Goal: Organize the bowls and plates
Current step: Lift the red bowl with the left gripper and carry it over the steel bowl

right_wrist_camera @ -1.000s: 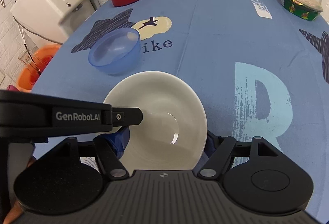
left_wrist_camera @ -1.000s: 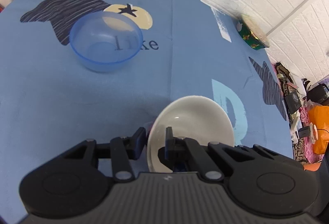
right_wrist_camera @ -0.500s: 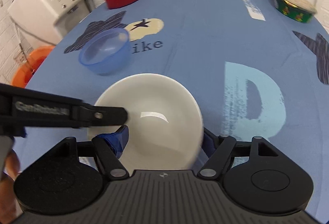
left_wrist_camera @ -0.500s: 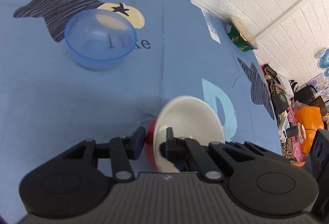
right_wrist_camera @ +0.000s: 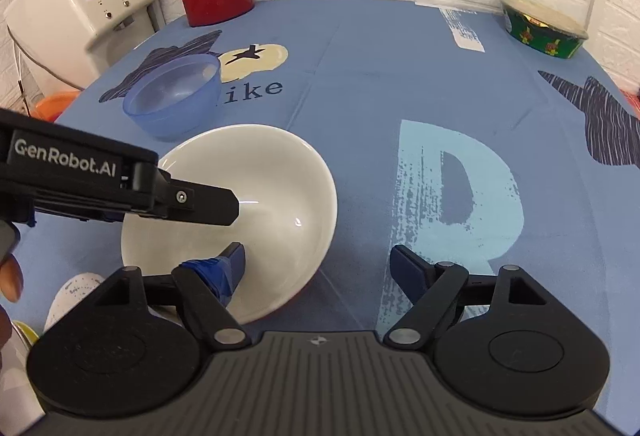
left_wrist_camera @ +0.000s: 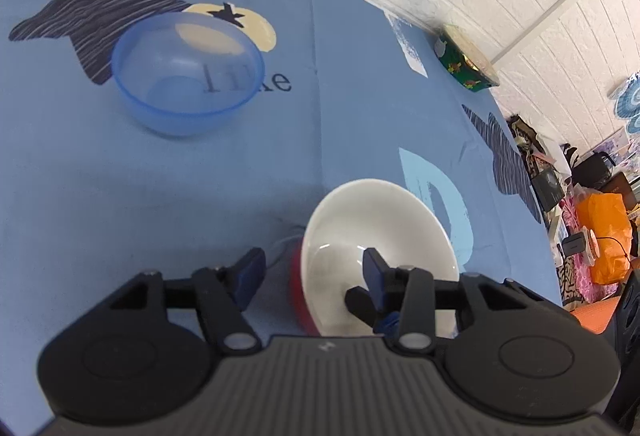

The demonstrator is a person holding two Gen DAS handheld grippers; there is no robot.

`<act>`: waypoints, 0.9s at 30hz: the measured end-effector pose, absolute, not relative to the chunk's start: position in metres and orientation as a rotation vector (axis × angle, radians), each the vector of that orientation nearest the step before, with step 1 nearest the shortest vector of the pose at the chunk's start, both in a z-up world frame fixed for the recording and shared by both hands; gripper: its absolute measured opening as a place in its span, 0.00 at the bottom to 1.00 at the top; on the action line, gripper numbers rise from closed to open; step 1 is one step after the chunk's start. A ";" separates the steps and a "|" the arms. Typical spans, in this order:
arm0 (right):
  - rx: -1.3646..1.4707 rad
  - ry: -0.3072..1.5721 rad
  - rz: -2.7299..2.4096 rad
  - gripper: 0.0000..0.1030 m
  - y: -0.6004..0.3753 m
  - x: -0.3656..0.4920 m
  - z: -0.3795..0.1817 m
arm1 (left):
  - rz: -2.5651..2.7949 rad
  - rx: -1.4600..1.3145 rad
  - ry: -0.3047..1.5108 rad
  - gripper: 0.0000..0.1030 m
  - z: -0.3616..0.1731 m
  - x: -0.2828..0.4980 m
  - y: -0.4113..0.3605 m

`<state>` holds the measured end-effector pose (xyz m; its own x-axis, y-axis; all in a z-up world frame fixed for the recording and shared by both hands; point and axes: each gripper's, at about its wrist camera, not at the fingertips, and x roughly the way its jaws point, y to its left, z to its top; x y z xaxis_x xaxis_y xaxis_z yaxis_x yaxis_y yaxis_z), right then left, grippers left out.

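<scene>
Left hand-held gripper (left_wrist_camera: 312,272) spread (rim unclasped) astride white bowl (left_wrist_camera: 384,220).

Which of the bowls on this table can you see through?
The blue plastic bowl, standing on the star print: the tablecloth's lettering shows through its wall. The white bowl and green patterned bowl are opaque.

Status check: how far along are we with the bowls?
Done: nothing looks stacked yet. The white bowl and the blue bowl sit apart on the tablecloth.
In hand: nothing is gripped. The left tongs and right tongs are both open, each straddling the white bowl's rim.
Left: close on the white bowl, then probably nest the two bowls.
</scene>
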<state>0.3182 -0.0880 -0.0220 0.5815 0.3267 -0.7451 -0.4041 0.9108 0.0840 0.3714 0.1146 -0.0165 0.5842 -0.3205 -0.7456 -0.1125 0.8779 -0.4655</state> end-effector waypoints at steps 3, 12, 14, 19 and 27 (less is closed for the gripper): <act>-0.099 0.869 0.409 0.65 -0.084 0.320 -0.021 | -0.127 -0.464 0.952 0.41 -0.020 0.371 0.112; -0.029 0.903 0.499 0.53 -0.076 0.314 -0.017 | -0.140 -0.394 0.957 0.31 -0.019 0.369 0.104; -0.083 0.887 0.505 0.39 -0.069 0.308 -0.017 | -0.144 -0.385 0.971 0.24 -0.019 0.369 0.103; -0.056 0.900 0.492 0.35 -0.068 0.302 -0.013 | -0.104 -0.380 0.981 0.12 -0.014 0.365 0.099; 0.002 0.915 0.488 0.36 -0.085 0.277 0.014 | -0.138 -0.372 0.982 0.12 0.024 0.336 0.088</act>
<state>0.2771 -0.0848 0.0139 0.5092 0.4058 -0.7590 -0.4039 0.8914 0.2056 0.3364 0.0877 0.0235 0.5524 -0.2797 -0.7853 -0.0529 0.9283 -0.3679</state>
